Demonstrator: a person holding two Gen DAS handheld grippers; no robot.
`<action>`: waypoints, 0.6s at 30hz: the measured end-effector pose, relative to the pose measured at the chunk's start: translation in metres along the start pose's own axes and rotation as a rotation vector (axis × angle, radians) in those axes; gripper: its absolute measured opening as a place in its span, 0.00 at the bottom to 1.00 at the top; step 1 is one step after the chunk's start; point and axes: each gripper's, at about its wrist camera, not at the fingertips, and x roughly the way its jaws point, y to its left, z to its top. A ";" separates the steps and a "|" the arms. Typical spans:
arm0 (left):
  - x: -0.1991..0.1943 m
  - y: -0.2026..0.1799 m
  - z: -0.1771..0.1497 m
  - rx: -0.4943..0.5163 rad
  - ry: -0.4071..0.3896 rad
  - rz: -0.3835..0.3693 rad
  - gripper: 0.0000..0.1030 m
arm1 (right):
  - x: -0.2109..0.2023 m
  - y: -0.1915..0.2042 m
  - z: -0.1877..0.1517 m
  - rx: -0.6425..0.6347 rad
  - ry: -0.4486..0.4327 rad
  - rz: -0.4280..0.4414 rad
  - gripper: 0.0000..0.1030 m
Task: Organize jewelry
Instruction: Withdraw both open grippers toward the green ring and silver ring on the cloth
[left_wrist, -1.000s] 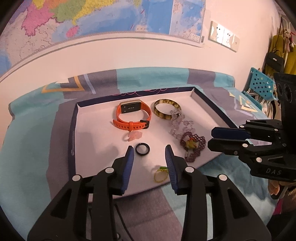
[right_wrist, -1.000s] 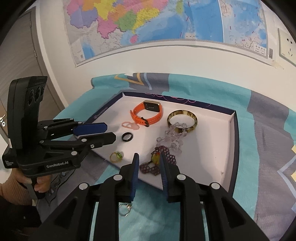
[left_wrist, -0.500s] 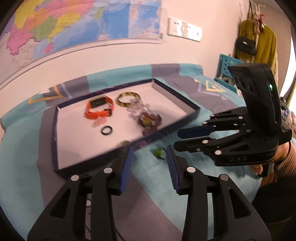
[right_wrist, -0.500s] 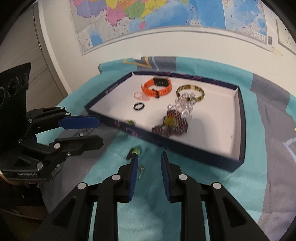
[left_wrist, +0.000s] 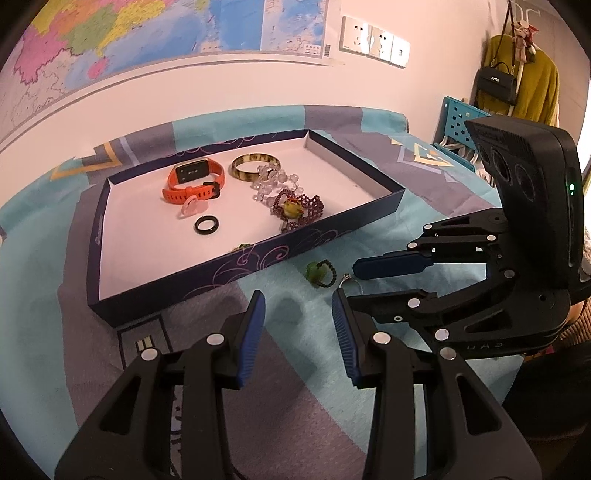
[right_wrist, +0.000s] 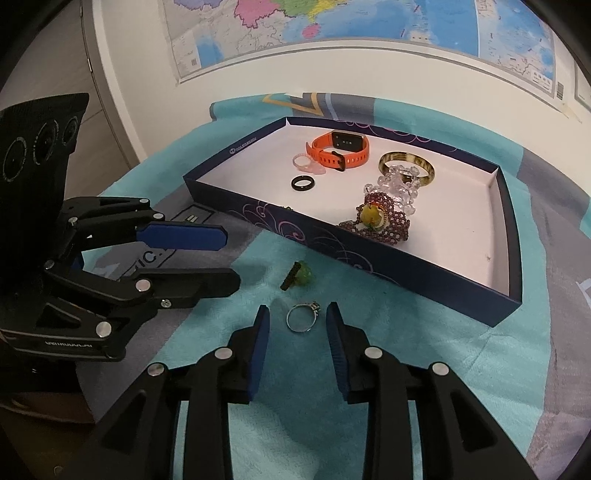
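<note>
**Jewelry part in the box, two rings outside it**

Jewelry lies mostly inside a shallow navy box (right_wrist: 424, 275) with a white floor: an orange watch (right_wrist: 341, 149), a tortoiseshell bangle (right_wrist: 406, 162), a clear bead bracelet (right_wrist: 400, 184), a maroon beaded piece (right_wrist: 376, 221), a black ring (right_wrist: 303, 182) and a pink ring (right_wrist: 304, 162). On the teal cloth (right_wrist: 424, 350) in front of the box rest a green-stone ring (right_wrist: 301, 277) and a silver ring (right_wrist: 303, 317). The right gripper (right_wrist: 297, 321) is opening, its pads either side of the silver ring without touching it. The left gripper (left_wrist: 297, 314) is spread apart and empty, near the green-stone ring.
</note>
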 end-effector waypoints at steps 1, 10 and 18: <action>0.000 0.001 0.000 -0.002 0.001 -0.001 0.36 | 0.000 0.000 0.000 -0.002 -0.001 -0.002 0.29; 0.006 -0.006 0.003 0.007 0.010 -0.041 0.37 | 0.000 0.002 0.000 -0.010 0.003 -0.023 0.29; 0.028 -0.009 0.015 -0.013 0.047 -0.055 0.33 | -0.003 -0.004 -0.002 0.011 0.002 -0.023 0.27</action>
